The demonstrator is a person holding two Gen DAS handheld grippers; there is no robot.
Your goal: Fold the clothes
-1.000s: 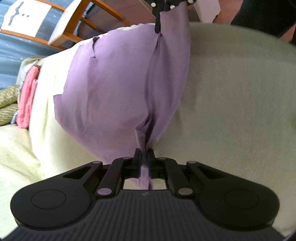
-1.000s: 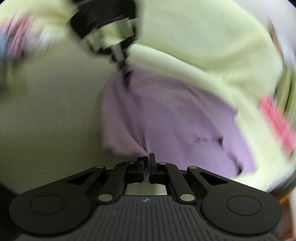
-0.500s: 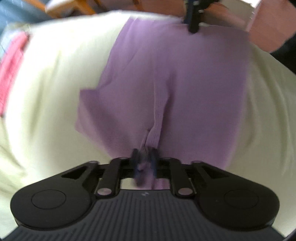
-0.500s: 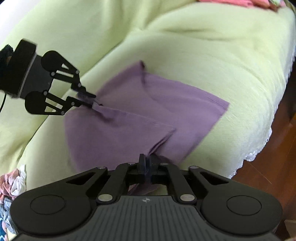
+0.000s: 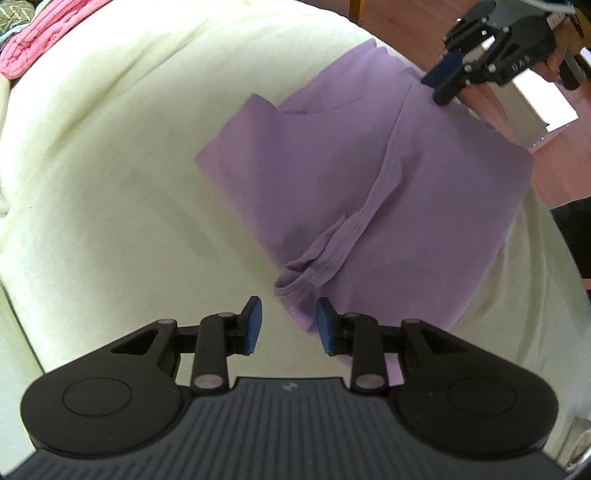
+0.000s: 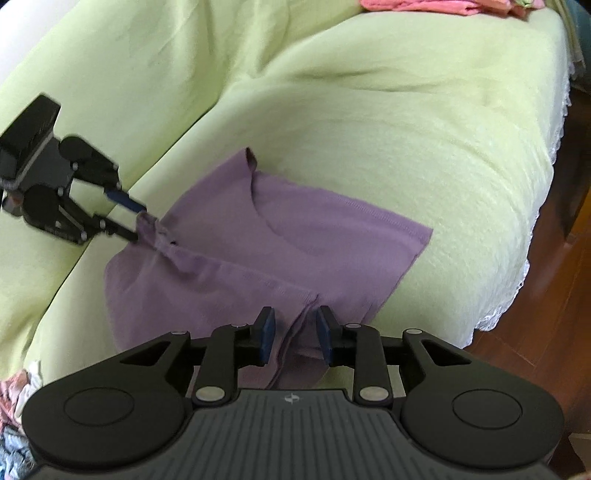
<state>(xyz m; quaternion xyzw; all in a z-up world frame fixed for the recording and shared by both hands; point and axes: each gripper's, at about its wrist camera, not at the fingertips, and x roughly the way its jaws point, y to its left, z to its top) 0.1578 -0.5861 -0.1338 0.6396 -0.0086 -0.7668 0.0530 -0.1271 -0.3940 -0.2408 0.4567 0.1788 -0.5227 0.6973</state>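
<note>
A purple garment (image 5: 332,166) (image 6: 295,240) lies folded over on the pale green sofa cover (image 5: 110,184) (image 6: 406,129). My left gripper (image 5: 290,325) points down at its bunched corner. The jaws are opening; the cloth lies just ahead of the blue pads, untouched. In the right wrist view the left gripper (image 6: 135,218) sits at the garment's far left corner. My right gripper (image 6: 295,339) is also opening, and a loose fold of purple cloth lies between its pads without being pressed. The left wrist view shows the right gripper (image 5: 448,79) at the garment's far edge.
Pink clothes (image 5: 33,40) (image 6: 424,5) lie at the sofa's far end. A mixed pile of clothes (image 6: 14,398) sits at the lower left. The cover's lace edge (image 6: 517,288) hangs over a wooden floor (image 6: 535,332). A white object (image 5: 543,96) stands on the floor.
Both grippers were shut on the purple garment and held it stretched between them. Both have since parted their jaws, and the garment has dropped flat onto the sofa cover.
</note>
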